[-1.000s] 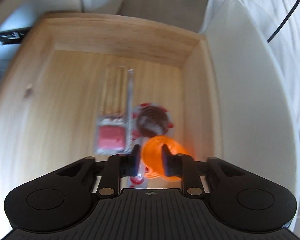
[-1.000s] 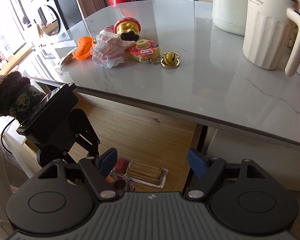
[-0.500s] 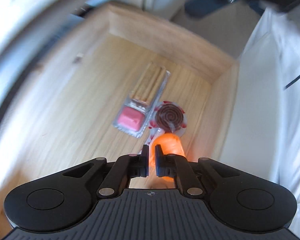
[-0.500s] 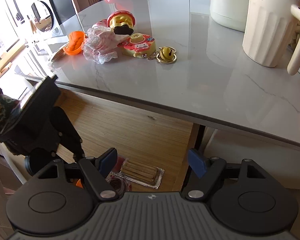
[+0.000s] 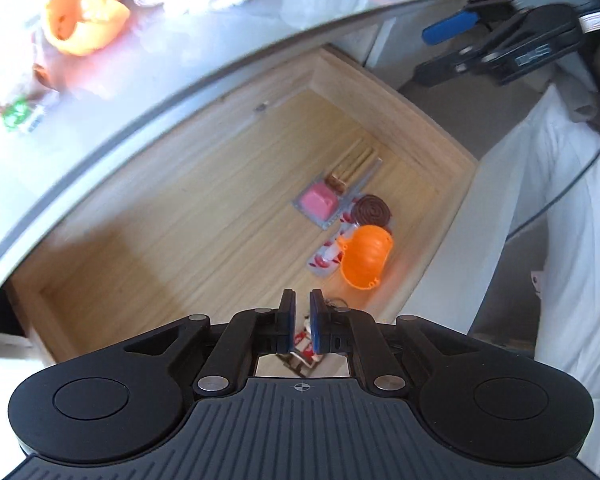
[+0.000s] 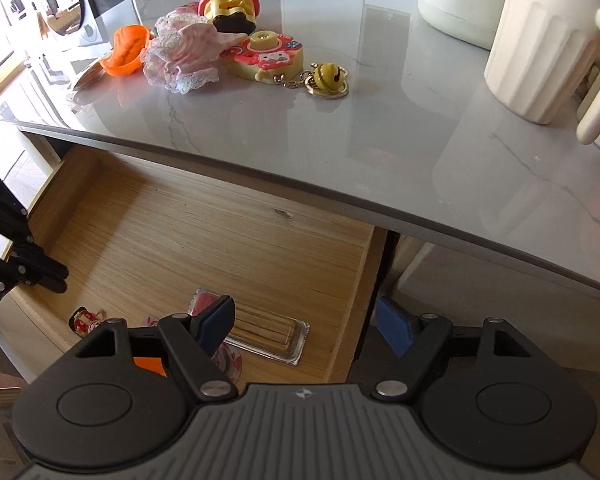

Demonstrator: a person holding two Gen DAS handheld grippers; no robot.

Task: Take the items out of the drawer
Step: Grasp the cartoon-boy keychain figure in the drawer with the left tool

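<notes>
Our left gripper (image 5: pixel 302 312) snapped shut and came up, but the orange cup (image 5: pixel 366 256) slipped out and still lies in the drawer (image 5: pixel 380 94), so we must grab again. Our right gripper (image 6: pixel 306 320) waits, jaws apart

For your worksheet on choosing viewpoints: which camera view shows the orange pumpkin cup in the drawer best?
The left wrist view: the orange pumpkin cup lies whole on the drawer floor. The right wrist view shows only an orange sliver behind its own gripper.
</notes>
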